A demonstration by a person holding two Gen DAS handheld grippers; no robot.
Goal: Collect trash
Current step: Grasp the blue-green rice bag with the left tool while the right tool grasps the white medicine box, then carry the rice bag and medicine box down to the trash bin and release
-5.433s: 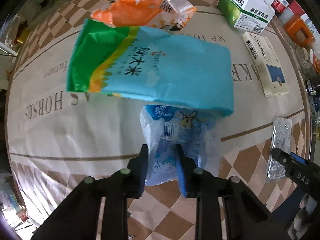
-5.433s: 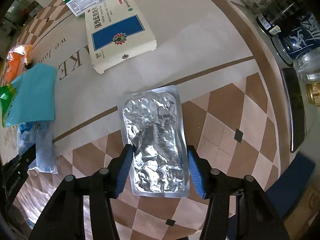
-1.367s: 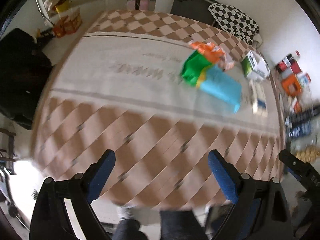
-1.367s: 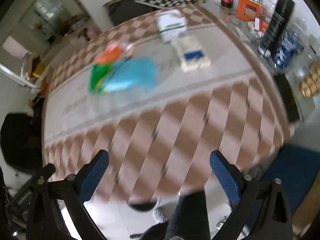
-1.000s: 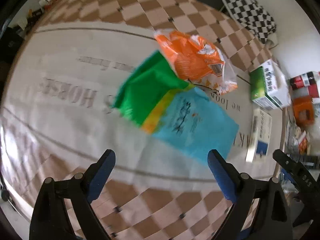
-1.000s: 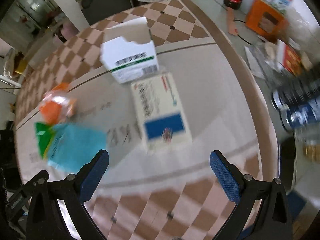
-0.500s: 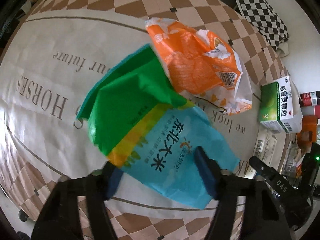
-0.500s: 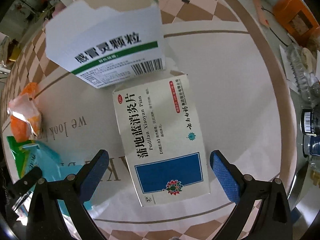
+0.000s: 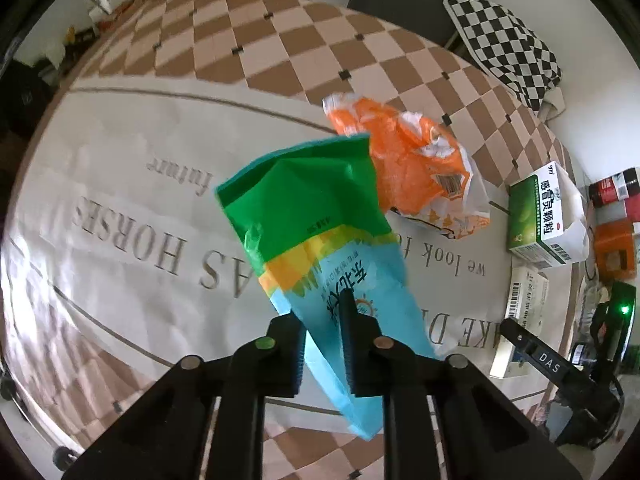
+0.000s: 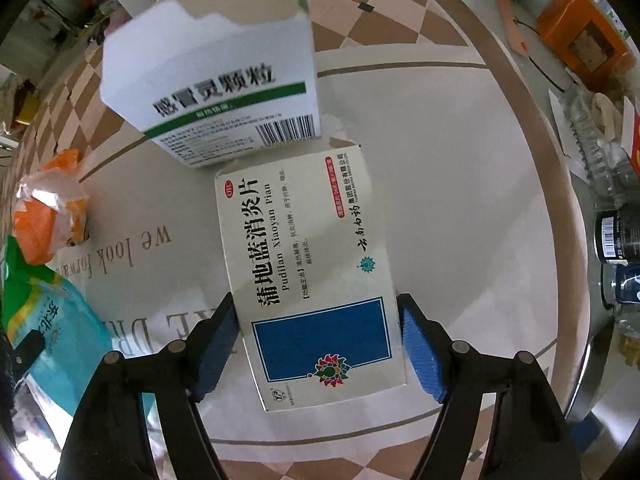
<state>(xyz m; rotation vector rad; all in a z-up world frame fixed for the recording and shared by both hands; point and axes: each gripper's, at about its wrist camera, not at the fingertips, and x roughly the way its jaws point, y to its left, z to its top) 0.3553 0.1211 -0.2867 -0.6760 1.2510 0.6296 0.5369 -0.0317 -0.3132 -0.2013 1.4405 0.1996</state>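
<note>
Crinkled plastic bag (image 9: 320, 240), flat cardboard box (image 10: 308, 276)

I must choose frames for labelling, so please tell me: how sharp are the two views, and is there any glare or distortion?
Left wrist view: strong fisheye bending; the rice bag is slightly motion-blurred. Right wrist view: the print on the Pudilan box is sharp, with mild glare on the table.
</note>
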